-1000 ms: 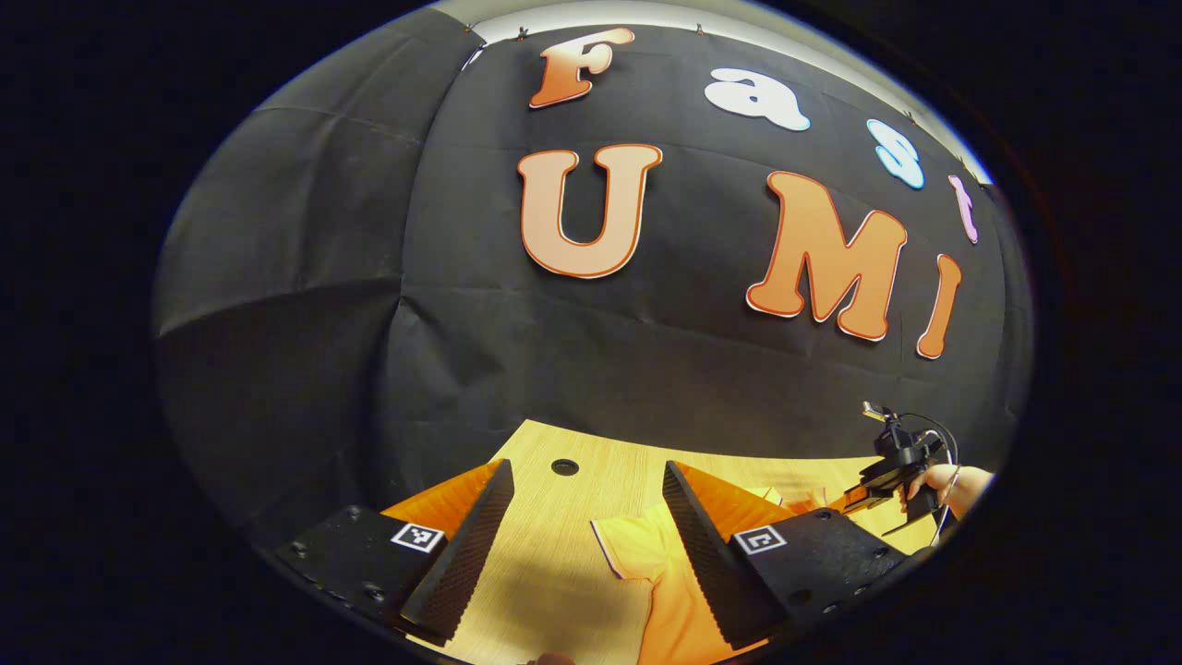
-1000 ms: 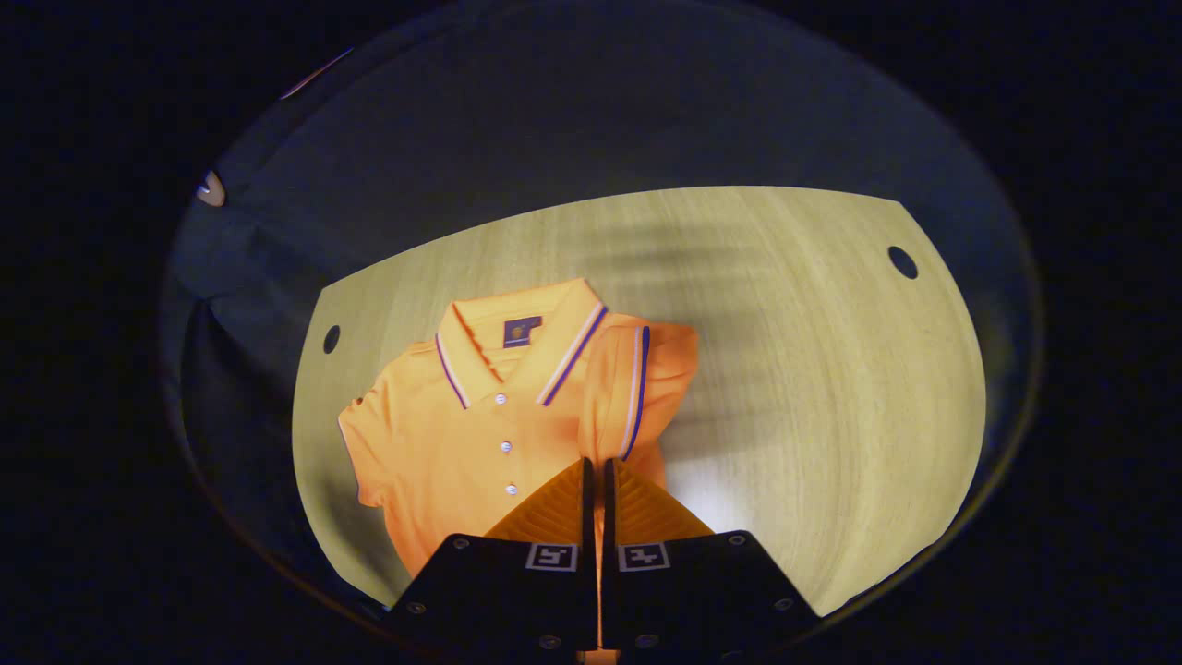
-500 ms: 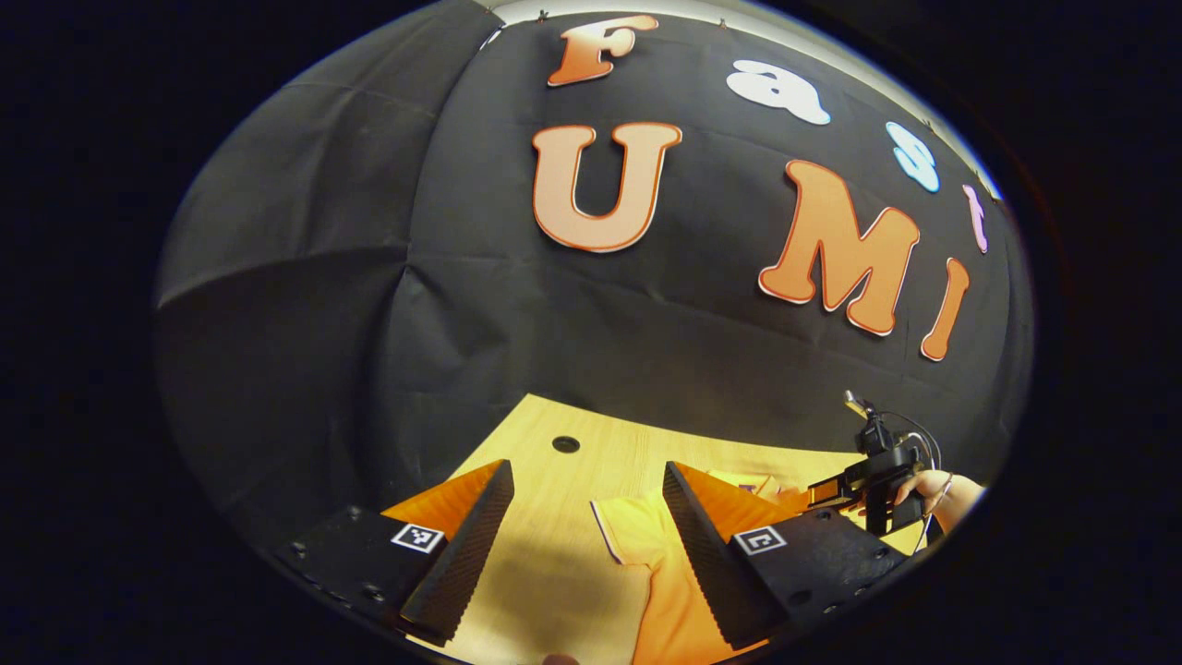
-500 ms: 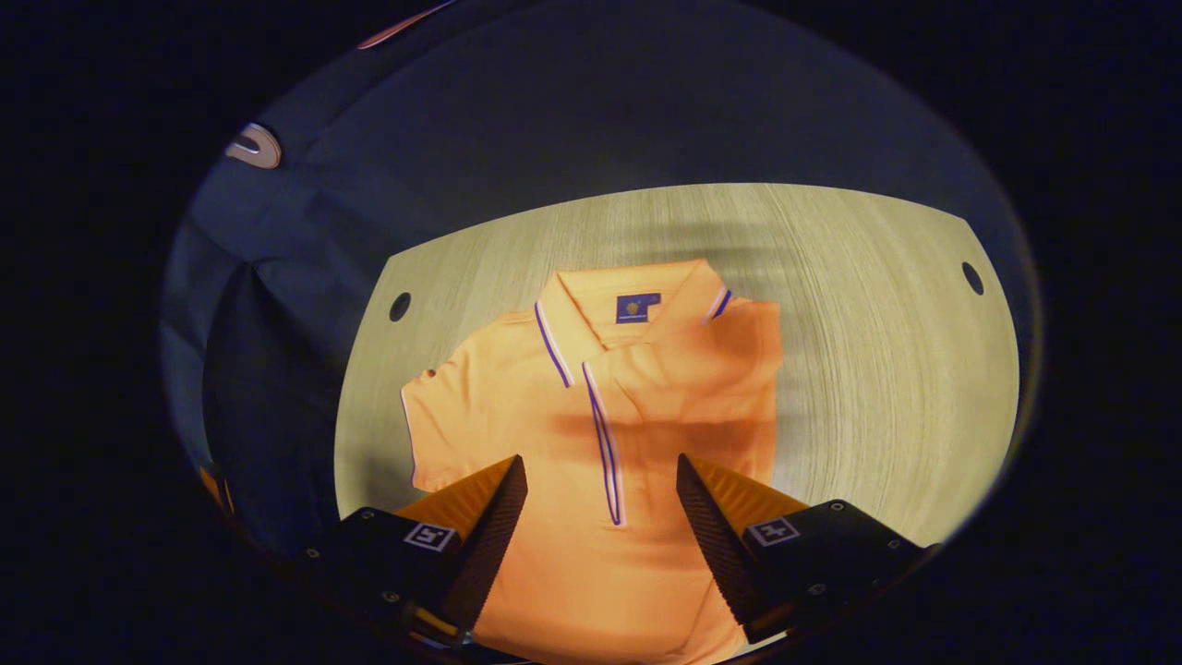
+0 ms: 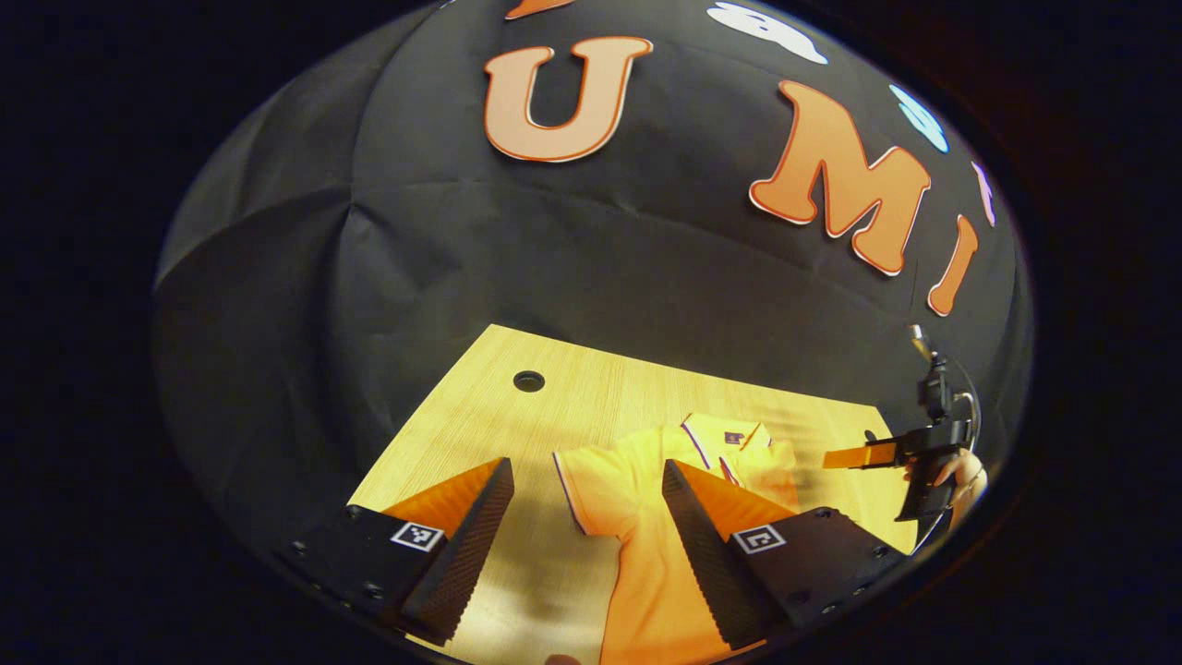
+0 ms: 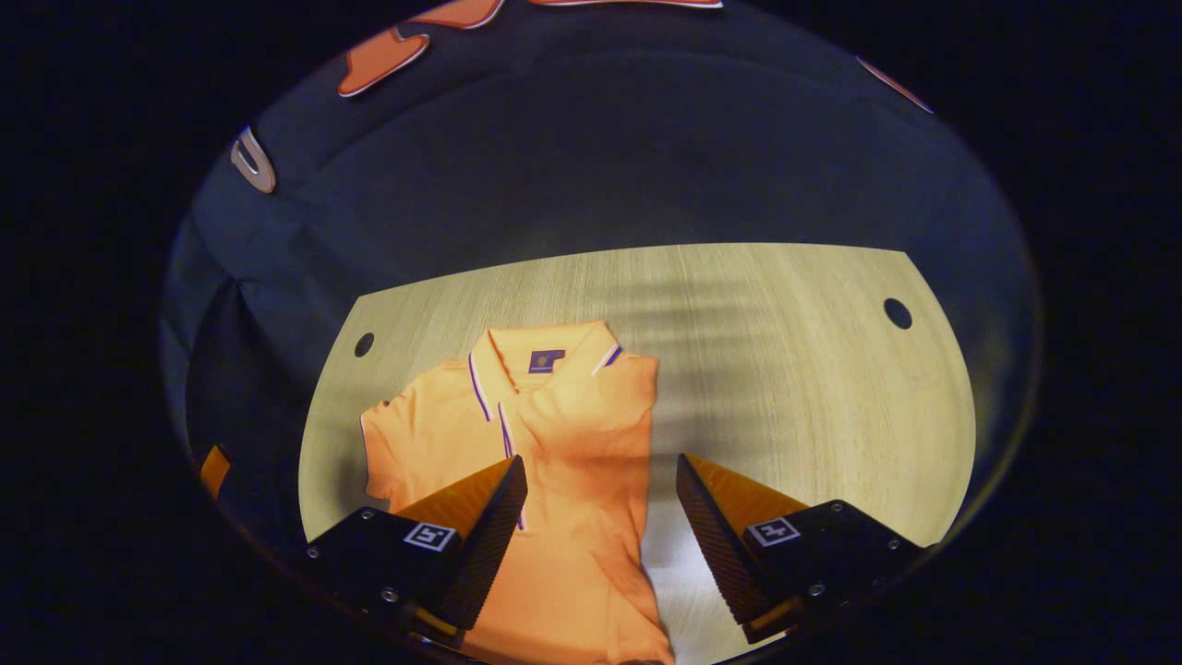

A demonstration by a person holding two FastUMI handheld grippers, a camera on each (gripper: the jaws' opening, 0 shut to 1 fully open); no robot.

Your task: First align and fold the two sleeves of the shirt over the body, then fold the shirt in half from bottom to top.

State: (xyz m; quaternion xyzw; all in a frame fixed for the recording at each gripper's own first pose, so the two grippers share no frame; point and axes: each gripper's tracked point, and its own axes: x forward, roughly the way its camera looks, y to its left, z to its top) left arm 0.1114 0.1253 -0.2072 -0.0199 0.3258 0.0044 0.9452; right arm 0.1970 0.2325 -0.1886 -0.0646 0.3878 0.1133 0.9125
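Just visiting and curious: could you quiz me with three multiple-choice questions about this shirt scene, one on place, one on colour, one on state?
1. Where does the shirt lie?
A. on the wooden table
B. on the floor
C. on a hanger

2. What colour is the shirt?
A. green
B. orange
C. white

3. How many sleeves are folded over the body?
A. none
B. one
C. both

Answers: 1 A, it lies flat on the tabletop. 2 B, orange with striped collar trim. 3 B, one sleeve sticks out sideways while the other side has a straight folded edge.
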